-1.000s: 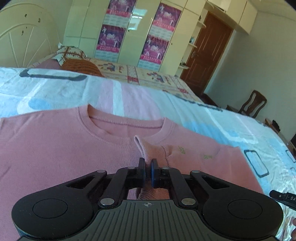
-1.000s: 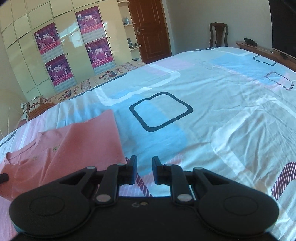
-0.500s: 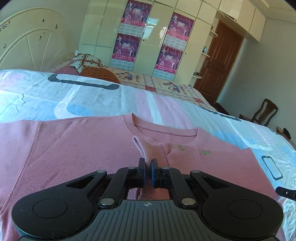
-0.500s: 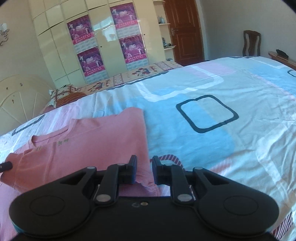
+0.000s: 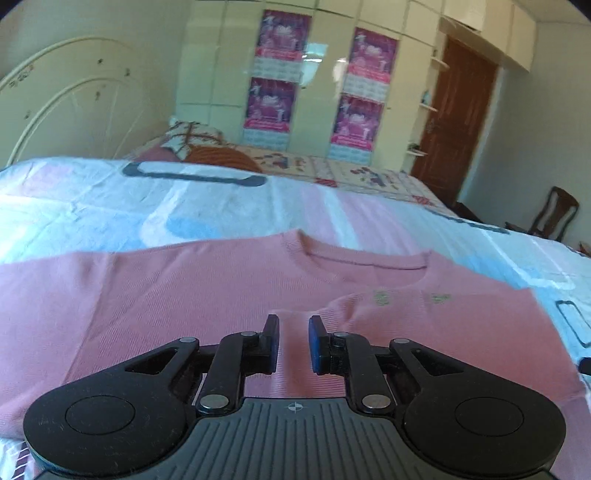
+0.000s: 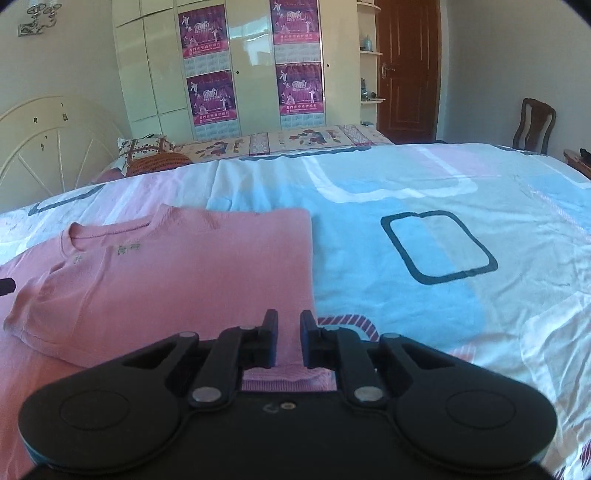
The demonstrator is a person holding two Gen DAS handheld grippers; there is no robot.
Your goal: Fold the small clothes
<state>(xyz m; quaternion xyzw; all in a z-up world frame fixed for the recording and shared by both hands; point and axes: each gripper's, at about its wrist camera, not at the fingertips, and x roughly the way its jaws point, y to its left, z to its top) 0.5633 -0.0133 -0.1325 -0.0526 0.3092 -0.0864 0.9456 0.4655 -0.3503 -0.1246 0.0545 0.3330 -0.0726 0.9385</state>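
Right wrist view: patterned bedsheet (image 6: 424,192), wardrobe (image 6: 240,66); both hand-held grippers open, left opening.

A bed (image 6: 424,184) under a white, blue and pink patterned sheet is filling the near scene. A cream wardrobe (image 6: 251,74) bearing purple posters (image 6: 202,31) is standing far behind, with a brown door (image 6: 408,66) to its right. A wooden chair (image 6: 533,122) is sitting far right, and a curved headboard (image 5: 70,110) is rising at far left.

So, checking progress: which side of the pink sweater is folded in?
The side by the right gripper: it lies over the chest; the other side spreads flat.
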